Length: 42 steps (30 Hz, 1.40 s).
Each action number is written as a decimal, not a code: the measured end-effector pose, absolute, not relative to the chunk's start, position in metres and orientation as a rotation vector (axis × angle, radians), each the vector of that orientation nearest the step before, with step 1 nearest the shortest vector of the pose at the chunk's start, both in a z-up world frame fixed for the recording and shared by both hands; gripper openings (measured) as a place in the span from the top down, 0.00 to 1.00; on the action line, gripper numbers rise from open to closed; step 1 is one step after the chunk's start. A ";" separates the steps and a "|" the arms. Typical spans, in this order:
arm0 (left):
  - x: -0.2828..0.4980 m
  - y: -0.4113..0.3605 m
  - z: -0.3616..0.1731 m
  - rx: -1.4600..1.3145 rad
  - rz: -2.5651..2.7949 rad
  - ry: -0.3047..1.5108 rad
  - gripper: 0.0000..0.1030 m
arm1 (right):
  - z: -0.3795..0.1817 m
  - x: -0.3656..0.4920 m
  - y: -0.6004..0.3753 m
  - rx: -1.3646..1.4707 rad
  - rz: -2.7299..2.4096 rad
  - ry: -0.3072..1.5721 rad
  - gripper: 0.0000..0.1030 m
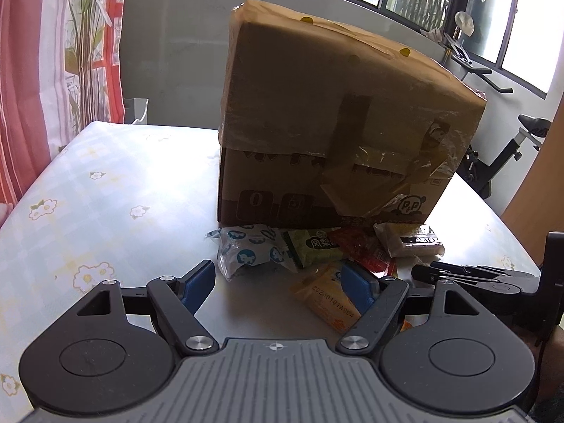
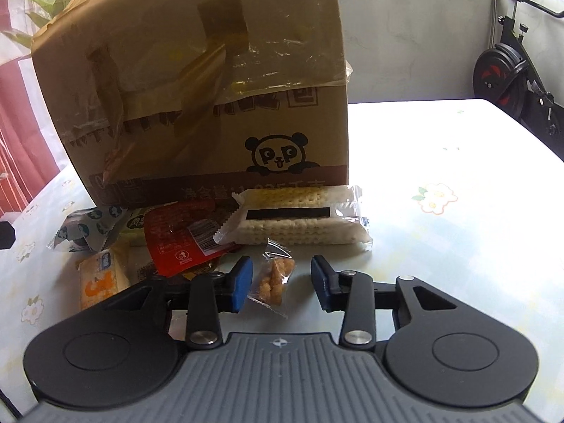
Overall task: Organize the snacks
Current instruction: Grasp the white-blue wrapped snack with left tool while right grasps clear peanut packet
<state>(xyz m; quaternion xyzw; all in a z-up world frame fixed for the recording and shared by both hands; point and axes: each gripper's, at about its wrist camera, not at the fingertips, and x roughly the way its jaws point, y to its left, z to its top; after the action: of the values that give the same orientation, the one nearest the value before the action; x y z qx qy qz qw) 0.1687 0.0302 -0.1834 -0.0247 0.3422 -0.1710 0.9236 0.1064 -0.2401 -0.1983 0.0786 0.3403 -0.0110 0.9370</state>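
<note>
Cracker pack (image 2: 299, 220) lies crosswise against cardboard box (image 2: 211, 88).

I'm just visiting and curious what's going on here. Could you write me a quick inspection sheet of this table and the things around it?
Surface: table with a pale flowered cover, glare on it.
Job's things: cardboard box with a panda logo; in front of it a cracker pack, red packet, blue-and-white packet, green packet, yellow packet, small clear snack bag.
Clutter: nothing seen.
Grippers: left gripper open, its right finger over the yellow packet; right gripper open, the small clear snack bag between its fingers, a gap showing on one side.
Cables: nothing seen.
Surroundings: red curtain, windows, exercise bike.
</note>
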 end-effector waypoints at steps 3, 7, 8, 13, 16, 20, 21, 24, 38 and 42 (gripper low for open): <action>0.168 0.025 -0.188 -0.071 -0.357 0.723 0.22 | -0.199 0.103 -0.239 0.139 0.029 0.693 0.79; 0.166 0.015 -0.194 -0.110 -0.358 0.753 0.22 | -0.199 0.096 -0.236 0.127 0.100 0.678 0.79; 0.166 0.012 -0.196 -0.118 -0.359 0.761 0.22 | -0.199 0.095 -0.236 0.126 0.109 0.670 0.79; 0.167 -0.006 -0.206 -0.129 -0.369 0.801 0.22 | -0.197 0.090 -0.234 0.129 0.130 0.642 0.79; 0.171 -0.015 -0.212 -0.146 -0.365 0.825 0.22 | -0.197 0.087 -0.236 0.149 0.138 0.620 0.79; 0.176 -0.026 -0.221 -0.172 -0.350 0.850 0.22 | -0.193 0.080 -0.243 0.172 0.161 0.582 0.79; 0.177 -0.027 -0.223 -0.177 -0.344 0.853 0.22 | -0.193 0.079 -0.243 0.175 0.165 0.578 0.79; 0.178 -0.028 -0.225 -0.175 -0.327 0.861 0.22 | -0.191 0.077 -0.245 0.181 0.172 0.573 0.79; 0.242 0.013 -0.210 -0.165 -0.136 0.809 0.21 | -0.191 0.074 -0.248 0.206 0.172 0.563 0.79; 0.257 0.011 -0.216 -0.127 -0.126 0.816 0.21 | -0.191 0.075 -0.249 0.213 0.169 0.566 0.79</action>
<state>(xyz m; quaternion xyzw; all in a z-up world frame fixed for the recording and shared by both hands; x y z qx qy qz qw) 0.2571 0.0107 -0.2163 -0.0614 0.3962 -0.0610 0.9141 0.0754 -0.2494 -0.1911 0.1048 0.2783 0.0830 0.9511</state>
